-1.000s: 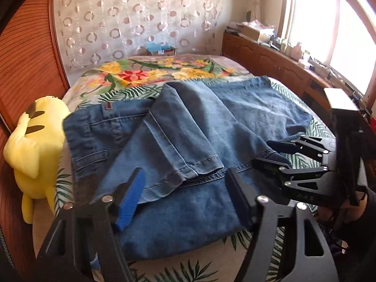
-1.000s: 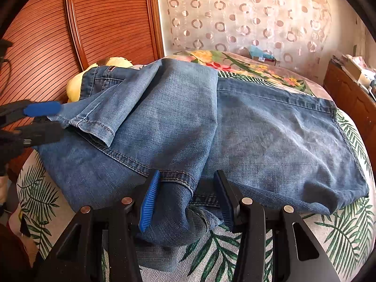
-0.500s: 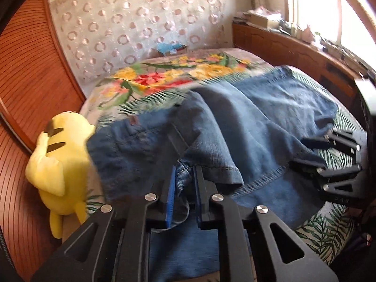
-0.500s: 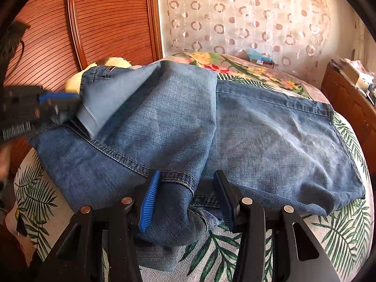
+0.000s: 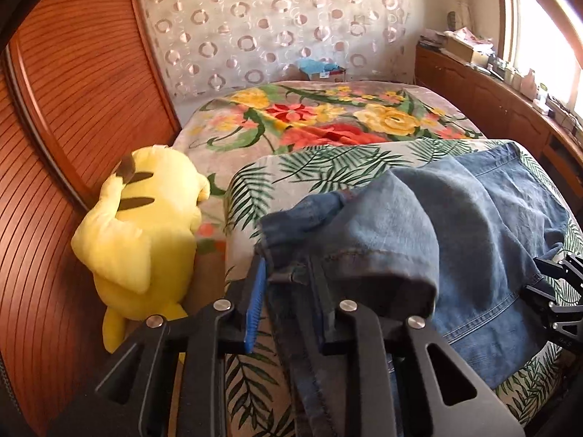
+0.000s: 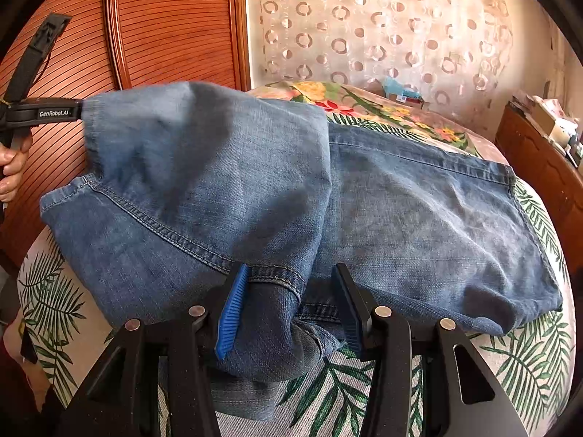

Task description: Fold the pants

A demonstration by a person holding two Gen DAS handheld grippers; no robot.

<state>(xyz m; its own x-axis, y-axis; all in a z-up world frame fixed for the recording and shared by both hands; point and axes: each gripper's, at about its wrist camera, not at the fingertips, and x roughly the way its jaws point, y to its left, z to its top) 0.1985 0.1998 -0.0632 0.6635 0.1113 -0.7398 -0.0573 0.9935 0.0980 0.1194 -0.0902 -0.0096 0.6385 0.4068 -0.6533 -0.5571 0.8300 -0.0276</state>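
Right wrist: left gripper lifts jeans level.

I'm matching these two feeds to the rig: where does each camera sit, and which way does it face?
Left wrist: on the left gripper, looking along its fingers down the bed toward the patterned curtain; pinched jeans and a yellow plush toy show.
Right wrist: on the right gripper, facing across the jeans to the wooden panel; a hand shows at left.
Shared: jeans, bed, curtain; each view catches the other gripper.
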